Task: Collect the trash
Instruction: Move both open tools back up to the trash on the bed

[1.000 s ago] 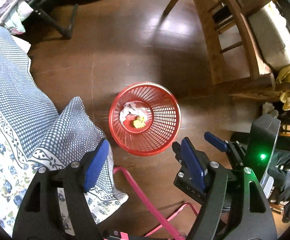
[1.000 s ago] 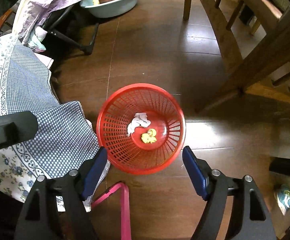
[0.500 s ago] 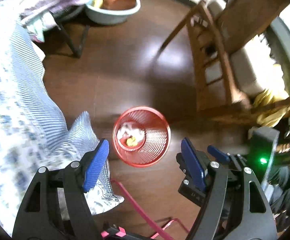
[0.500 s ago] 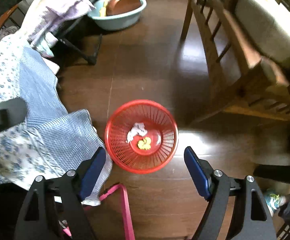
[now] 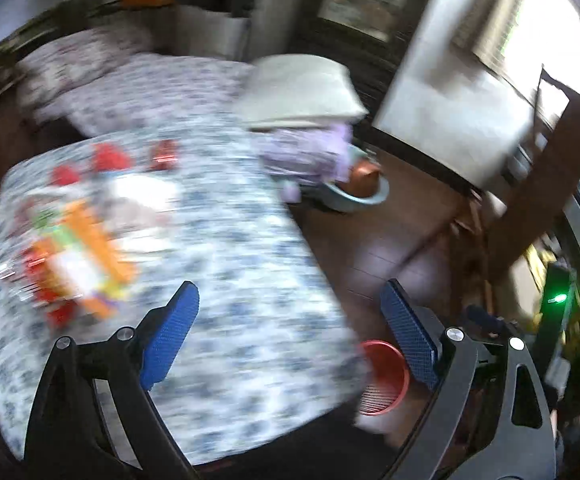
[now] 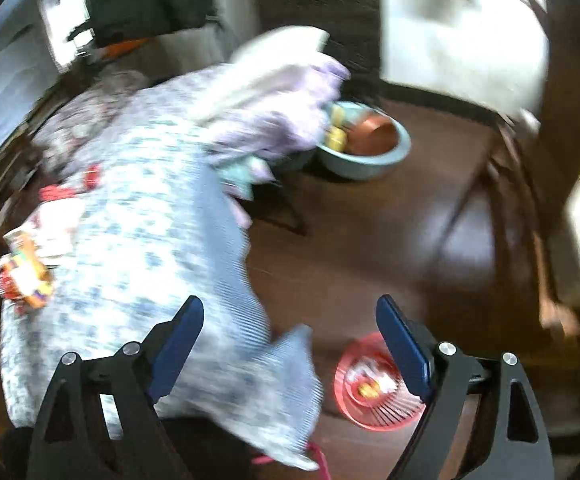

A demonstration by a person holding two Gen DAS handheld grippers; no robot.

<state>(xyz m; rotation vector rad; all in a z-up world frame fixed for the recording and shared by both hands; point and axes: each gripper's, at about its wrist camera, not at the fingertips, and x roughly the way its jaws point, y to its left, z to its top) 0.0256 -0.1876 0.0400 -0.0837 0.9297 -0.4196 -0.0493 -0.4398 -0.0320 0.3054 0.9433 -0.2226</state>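
Note:
Both views are blurred by motion. The red mesh basket (image 6: 369, 388) stands on the dark wood floor, low in the right wrist view, with white and yellow scraps (image 6: 367, 384) inside; part of it shows in the left wrist view (image 5: 383, 376). Colourful wrappers (image 5: 78, 256) lie on the table's blue floral cloth (image 5: 226, 248), left of my left gripper (image 5: 290, 336); they also show in the right wrist view (image 6: 24, 272). My left gripper is open and empty above the cloth. My right gripper (image 6: 290, 340) is open and empty, high above the floor.
A pale blue basin (image 6: 363, 148) with a brown bowl sits on the floor beyond the table. Lilac laundry (image 6: 274, 112) and a pale cushion (image 5: 301, 92) lie at the table's far end. A wooden chair (image 6: 529, 208) stands at the right.
Both grippers have risen and tilted up from the basket toward the table. The basket has dropped to the bottom of both views, and the table top with wrappers has come into sight.

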